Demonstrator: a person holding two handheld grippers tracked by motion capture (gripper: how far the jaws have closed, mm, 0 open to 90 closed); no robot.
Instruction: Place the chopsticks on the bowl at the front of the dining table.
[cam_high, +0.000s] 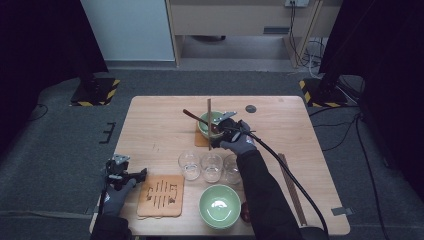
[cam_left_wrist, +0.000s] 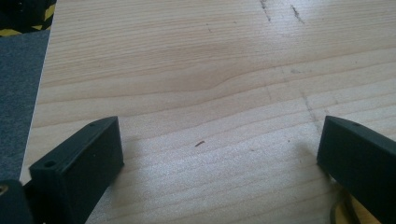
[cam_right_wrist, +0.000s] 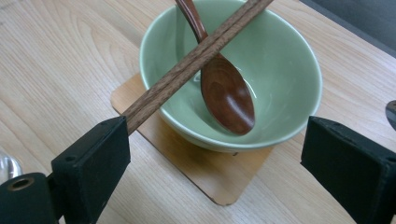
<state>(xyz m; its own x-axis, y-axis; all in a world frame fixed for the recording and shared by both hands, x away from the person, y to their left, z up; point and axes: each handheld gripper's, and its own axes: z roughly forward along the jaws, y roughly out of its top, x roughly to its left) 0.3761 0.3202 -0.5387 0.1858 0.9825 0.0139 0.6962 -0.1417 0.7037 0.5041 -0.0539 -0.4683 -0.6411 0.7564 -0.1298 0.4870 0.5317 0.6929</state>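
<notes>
A pale wooden counter (cam_high: 160, 120) holds a green bowl (cam_right_wrist: 280, 70) on a coaster. Chopsticks (cam_right_wrist: 187, 65) lie across its rim, long axis running toward the right tongs (cam_right_wrist: 215, 154), which gape wide just before it. The left tongs (cam_left_wrist: 219, 149), also wide, idle far off.

Table (cam_high: 160, 125) evenly lit from above; surroundings fall off into dark. Soft shadows under the jaws. Glare spot in the near bowl (cam_high: 219, 205); close-ups slightly soft.
</notes>
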